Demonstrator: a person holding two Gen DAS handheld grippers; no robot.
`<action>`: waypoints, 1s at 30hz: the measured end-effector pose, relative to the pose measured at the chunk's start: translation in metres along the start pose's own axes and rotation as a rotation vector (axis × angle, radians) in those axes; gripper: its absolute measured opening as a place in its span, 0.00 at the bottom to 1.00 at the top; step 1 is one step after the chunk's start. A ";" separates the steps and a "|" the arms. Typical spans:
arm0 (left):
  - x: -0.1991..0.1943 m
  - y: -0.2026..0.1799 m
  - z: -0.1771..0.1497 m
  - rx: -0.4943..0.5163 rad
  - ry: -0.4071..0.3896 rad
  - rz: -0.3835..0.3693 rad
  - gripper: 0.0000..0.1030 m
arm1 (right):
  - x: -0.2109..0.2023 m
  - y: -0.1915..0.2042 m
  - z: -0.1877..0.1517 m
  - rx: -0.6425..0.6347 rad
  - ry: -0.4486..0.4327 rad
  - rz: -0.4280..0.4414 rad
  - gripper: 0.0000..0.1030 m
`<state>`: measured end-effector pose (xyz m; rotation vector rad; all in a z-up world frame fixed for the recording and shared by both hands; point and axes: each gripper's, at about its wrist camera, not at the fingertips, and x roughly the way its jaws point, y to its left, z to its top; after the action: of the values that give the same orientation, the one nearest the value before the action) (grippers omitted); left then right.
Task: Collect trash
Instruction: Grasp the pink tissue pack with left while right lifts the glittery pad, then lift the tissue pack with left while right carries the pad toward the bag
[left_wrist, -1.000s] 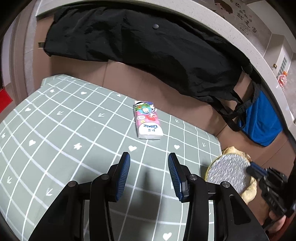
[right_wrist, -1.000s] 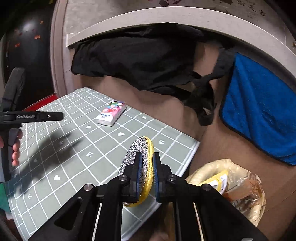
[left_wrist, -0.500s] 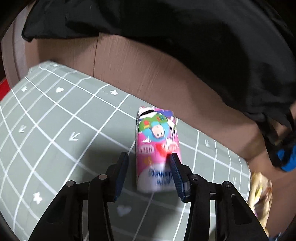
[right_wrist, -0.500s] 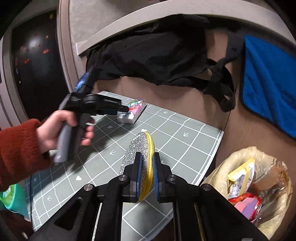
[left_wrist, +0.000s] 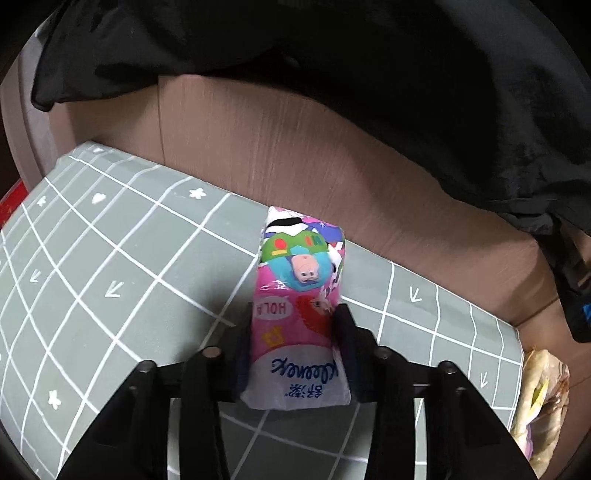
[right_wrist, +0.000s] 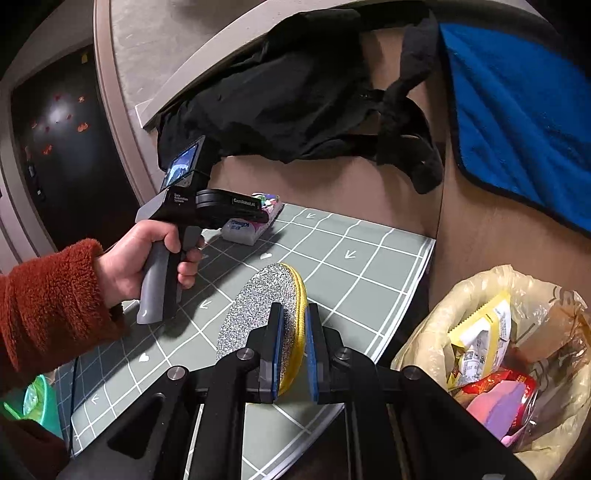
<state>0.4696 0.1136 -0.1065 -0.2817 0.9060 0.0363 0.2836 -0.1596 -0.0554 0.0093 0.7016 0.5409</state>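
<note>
A tissue pack (left_wrist: 299, 317) with a pink cartoon wrapper is clamped between the fingers of the left gripper (left_wrist: 295, 332), one finger pressed on each long side of it. The pack is seen at the far part of the desk (left_wrist: 110, 295), which is covered by a grey-green mat with white grid lines, small hearts and arrows. From the right wrist view the same pack (right_wrist: 255, 221) is found far and to the left, and whether it rests on the mat or is raised a little above it cannot be told. The left gripper (right_wrist: 258, 212) is held there by a hand (right_wrist: 147, 258) in a rust-red fleece sleeve (right_wrist: 48, 306).

A round scouring pad (right_wrist: 266, 317), silver on one face and yellow on the other, is held on its edge by the right gripper (right_wrist: 293, 350); its fingers are closed on the near rim of the pad, above the near right part of the mat. To the right of the desk, beside its edge, a trash bag (right_wrist: 443, 332) of yellowish plastic stands open, and a yellow packet (right_wrist: 480, 332) and red and pink wrappers (right_wrist: 498, 398) lie in it.

Behind the desk a cardboard wall (left_wrist: 295, 147) is seen, with a black cloth (right_wrist: 295, 92) draped over it and a blue towel (right_wrist: 517, 110) hung at the far right
</note>
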 end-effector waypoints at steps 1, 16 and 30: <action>-0.007 0.000 -0.003 0.011 -0.012 0.009 0.34 | -0.001 0.001 0.000 0.000 -0.001 -0.001 0.10; -0.135 0.048 -0.069 0.112 -0.115 -0.079 0.31 | -0.007 0.076 0.018 -0.187 0.006 0.011 0.10; -0.200 0.092 -0.106 0.117 -0.233 -0.072 0.31 | 0.032 0.091 0.007 -0.168 0.117 -0.024 0.15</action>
<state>0.2505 0.1924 -0.0329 -0.1963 0.6636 -0.0496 0.2655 -0.0649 -0.0525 -0.1888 0.7676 0.5792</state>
